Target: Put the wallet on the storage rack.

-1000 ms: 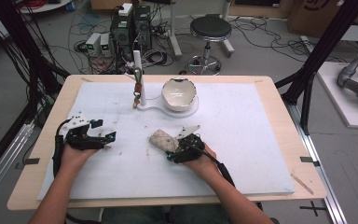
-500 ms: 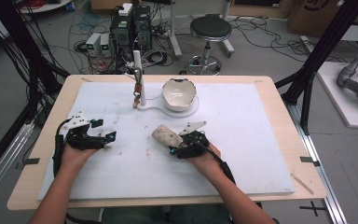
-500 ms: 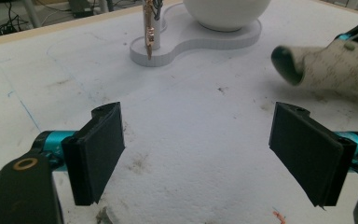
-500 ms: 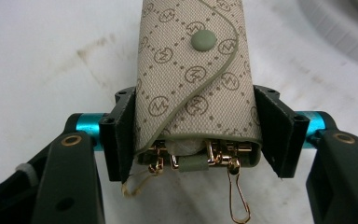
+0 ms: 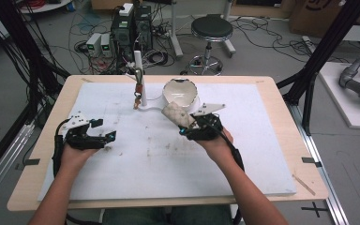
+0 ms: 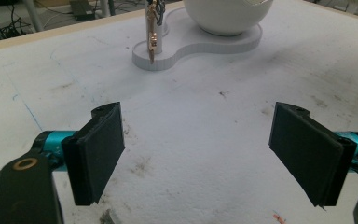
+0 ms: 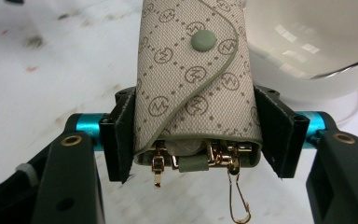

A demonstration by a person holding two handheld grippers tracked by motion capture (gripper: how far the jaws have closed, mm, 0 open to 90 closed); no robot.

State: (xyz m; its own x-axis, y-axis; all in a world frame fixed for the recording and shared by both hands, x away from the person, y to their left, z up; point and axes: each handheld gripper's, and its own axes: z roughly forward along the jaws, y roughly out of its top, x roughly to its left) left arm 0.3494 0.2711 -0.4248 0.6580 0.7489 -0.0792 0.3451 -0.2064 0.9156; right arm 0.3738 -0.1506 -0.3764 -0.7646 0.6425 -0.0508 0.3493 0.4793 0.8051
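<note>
My right gripper is clamped on the key pouch, jaws squeezing both sides, gold clips hanging out the bottom end. Pouch is up off the white mat, its far end just beside the white bowl. My left gripper sits low over the mat w/ jaws spread wide, nothing btwn them. Stand w/ post is next to the bowl.

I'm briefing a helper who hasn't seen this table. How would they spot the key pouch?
Start at the white bowl at the table's far middle. Just in front of it, the right tool is clamped on the key pouch. It is beige monogrammed fabric with a green snap button and gold hooks dangling from its open end.
</note>
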